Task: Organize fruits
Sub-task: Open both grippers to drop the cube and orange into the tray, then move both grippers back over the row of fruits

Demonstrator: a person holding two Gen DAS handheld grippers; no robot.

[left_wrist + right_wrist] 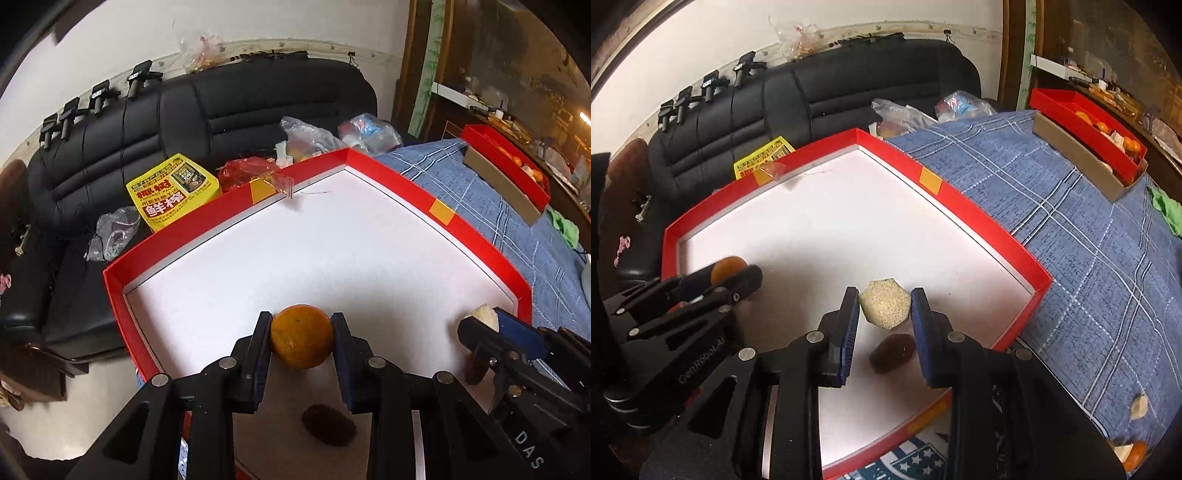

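left gripper (301, 334) grips orange (301, 336); right gripper (885, 308) clamps beige fruit (885, 308)

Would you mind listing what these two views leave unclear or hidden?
- Right wrist view: the orange in the left gripper is blurred and half covered by its fingers.
- Left wrist view: the pale faceted fruit is mostly hidden behind the right gripper.
- Both views: fruits in the far red box are too small to identify.

Big tray (979, 212) sits on the table (1071, 240), sofa (831, 107) behind it, smaller tray (1067, 101) far right, well apart
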